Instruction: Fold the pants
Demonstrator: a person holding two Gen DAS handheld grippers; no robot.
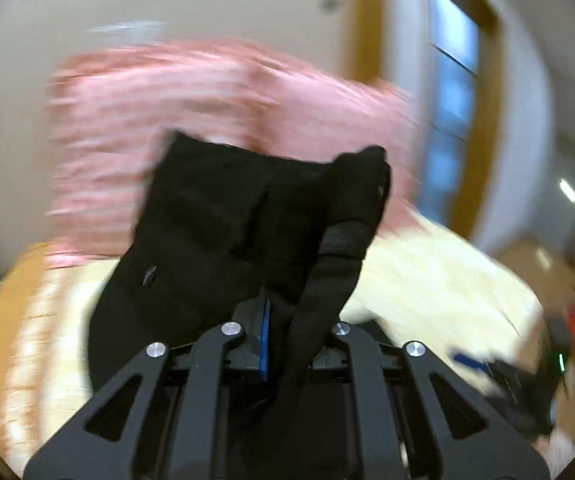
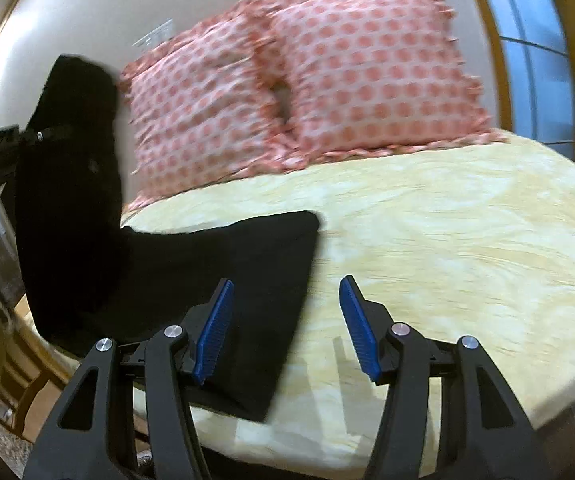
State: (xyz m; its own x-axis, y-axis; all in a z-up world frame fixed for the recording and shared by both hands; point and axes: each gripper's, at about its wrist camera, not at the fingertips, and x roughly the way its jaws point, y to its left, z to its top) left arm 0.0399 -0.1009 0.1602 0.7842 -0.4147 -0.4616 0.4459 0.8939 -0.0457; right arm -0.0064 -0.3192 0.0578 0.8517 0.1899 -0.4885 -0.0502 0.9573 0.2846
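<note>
At the far left, the left gripper (image 2: pixel 27 136) is clamped on one end of the black pants (image 2: pixel 223 280) and holds it up in the air. The rest of the pants lies flat on the near left of the yellow bed (image 2: pixel 447 240). The right gripper (image 2: pixel 285 328) hovers over the bed with its jaws spread, gripping nothing. The fold looks only partly done; the raised end is not yet laid down.

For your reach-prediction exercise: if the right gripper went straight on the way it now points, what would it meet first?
Probably the yellow bedspread. The open right gripper points over bare cover, with the black pants just left of its line. The polka-dot pillows lie farther back; depth is uncertain.
</note>
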